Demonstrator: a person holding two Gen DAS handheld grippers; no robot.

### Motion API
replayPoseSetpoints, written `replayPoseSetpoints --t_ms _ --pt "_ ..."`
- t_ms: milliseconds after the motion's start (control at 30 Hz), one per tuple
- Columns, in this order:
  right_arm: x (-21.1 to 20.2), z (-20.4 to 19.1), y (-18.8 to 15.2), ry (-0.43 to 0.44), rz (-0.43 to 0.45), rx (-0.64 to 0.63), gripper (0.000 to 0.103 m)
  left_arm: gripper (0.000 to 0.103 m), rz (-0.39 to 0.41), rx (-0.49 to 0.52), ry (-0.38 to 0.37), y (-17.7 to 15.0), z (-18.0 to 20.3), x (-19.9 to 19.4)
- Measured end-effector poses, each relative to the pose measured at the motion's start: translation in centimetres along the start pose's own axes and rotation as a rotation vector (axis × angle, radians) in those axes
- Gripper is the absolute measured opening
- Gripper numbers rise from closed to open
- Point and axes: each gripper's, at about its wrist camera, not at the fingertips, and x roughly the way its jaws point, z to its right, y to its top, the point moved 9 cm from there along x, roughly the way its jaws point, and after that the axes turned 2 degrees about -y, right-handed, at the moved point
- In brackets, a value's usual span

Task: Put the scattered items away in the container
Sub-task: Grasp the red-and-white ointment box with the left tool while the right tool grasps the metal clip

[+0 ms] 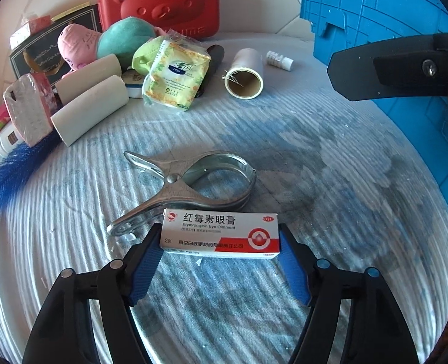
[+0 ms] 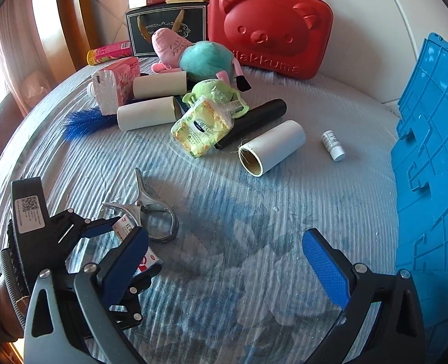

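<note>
Bed surface: striped blue-white cover carrying all items.
Blue crate: plastic container at the bed's right edge.
Red bear case: upright at the far edge, behind the clutter pile.
Right gripper: fingers spread wide, holding nothing, above the near middle.
Left gripper: blue pads clamped on both ends of the ointment box.
Metal clamp: lying flat, just behind the box.
Ointment box: near the bed's front-left.
</note>
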Motion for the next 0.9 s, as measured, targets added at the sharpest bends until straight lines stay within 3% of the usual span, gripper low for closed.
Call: replayPoseSetpoints --t_ms 333,600,800,900 --pt "2.9 -3.2 0.7 0.046 -0.019 -0.044 0.103 0.072 0.013 -0.055 0.035 -2.3 -3.0 -3.7" --pt "8.1 -8.0 -0.4 0.109 -0.079 -0.173 0.103 0.072 0.013 -0.112 0.072 -4.9 -5.6 -6.4" --pt "10.6 -9.5 -0.5 0.122 -0.090 -0.239 0.103 0.072 0.008 -0.133 0.077 -5.7 -6.7 -7.5" --pt "11.0 -9.8 0.0 0.146 -0.076 -0.238 0.096 0.072 0.007 -0.136 0.076 -5.8 -6.9 -7.6"
